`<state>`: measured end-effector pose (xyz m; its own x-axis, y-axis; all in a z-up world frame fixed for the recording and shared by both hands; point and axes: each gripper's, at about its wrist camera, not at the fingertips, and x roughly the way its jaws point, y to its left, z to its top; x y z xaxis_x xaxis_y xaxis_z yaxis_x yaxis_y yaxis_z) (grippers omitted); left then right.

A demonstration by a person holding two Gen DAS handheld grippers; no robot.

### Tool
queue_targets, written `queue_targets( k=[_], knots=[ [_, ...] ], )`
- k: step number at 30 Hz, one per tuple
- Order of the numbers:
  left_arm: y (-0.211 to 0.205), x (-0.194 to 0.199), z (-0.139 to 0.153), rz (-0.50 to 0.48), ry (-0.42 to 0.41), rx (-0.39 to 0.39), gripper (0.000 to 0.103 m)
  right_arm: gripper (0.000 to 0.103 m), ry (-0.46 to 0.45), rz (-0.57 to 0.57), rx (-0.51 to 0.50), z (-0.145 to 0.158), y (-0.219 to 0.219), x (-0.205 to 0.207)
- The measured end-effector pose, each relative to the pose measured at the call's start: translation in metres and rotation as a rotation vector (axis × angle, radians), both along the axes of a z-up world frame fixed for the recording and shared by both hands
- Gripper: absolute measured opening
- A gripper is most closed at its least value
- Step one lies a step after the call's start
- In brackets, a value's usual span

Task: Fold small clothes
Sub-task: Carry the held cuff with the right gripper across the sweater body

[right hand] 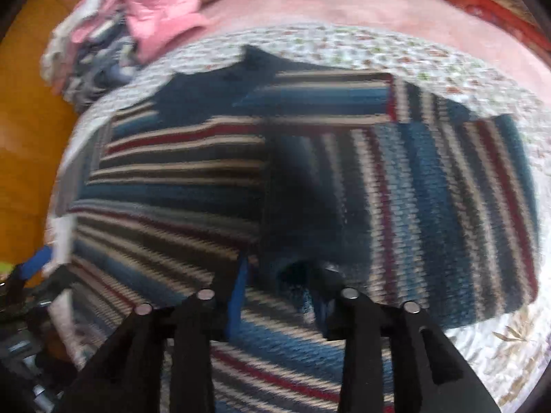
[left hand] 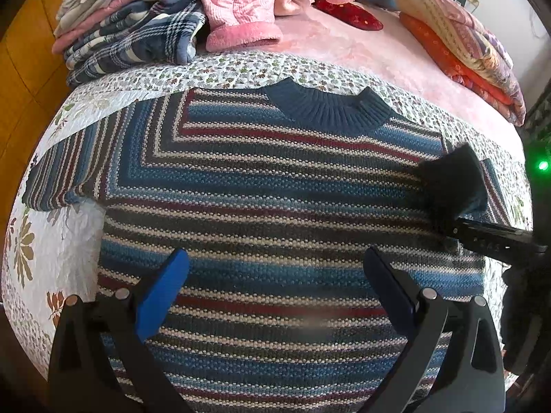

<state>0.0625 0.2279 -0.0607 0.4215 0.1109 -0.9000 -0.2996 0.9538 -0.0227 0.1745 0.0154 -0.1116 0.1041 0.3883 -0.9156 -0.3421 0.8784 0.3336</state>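
A blue, white and red striped sweater [left hand: 275,179] lies flat on a floral quilt [left hand: 62,234], its dark blue collar [left hand: 327,110] at the far side. My left gripper [left hand: 275,275] hovers open over the lower body of the sweater, holding nothing. At the right, my right gripper [left hand: 451,186] is shut on the dark cuff of the right sleeve and holds it over the sweater's chest. The right wrist view is blurred. It shows that sleeve [right hand: 430,206] folded inward, with the cuff pinched in my right gripper [right hand: 280,285]. The left sleeve [left hand: 62,179] lies spread out.
A plaid blue garment pile [left hand: 137,41] and a pink padded jacket [left hand: 237,10] sit at the far left of the bed. Folded orange and patterned quilts [left hand: 458,51] lie far right on a pink blanket [left hand: 344,51]. Wooden floor [left hand: 20,86] is left of the bed edge.
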Motion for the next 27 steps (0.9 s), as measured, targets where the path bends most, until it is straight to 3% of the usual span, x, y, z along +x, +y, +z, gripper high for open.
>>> queue_targets(
  k=[4,7,13,18,22,27],
  knots=[
    [-0.001,0.000,-0.004,-0.004,0.012,-0.004,0.100,0.038,0.045,0.017,0.144,0.015,-0.001,0.000],
    [-0.004,-0.001,-0.008,-0.017,0.020,-0.018,0.100,0.039,0.008,-0.026,0.088,0.031,-0.010,0.002],
    [-0.014,0.002,-0.022,-0.057,0.057,-0.111,0.100,0.039,-0.002,-0.229,-0.021,0.059,-0.060,0.006],
    [-0.027,0.015,-0.031,-0.093,0.062,-0.198,0.100,0.040,0.030,-0.360,0.041,0.078,-0.108,-0.002],
    [-0.038,0.037,-0.045,-0.060,0.080,-0.289,0.100,0.043,0.008,-0.361,-0.001,0.077,-0.110,0.006],
    [-0.055,0.063,-0.075,-0.030,0.144,-0.311,0.099,0.044,0.061,-0.360,0.020,0.063,-0.115,0.016]
  ],
)
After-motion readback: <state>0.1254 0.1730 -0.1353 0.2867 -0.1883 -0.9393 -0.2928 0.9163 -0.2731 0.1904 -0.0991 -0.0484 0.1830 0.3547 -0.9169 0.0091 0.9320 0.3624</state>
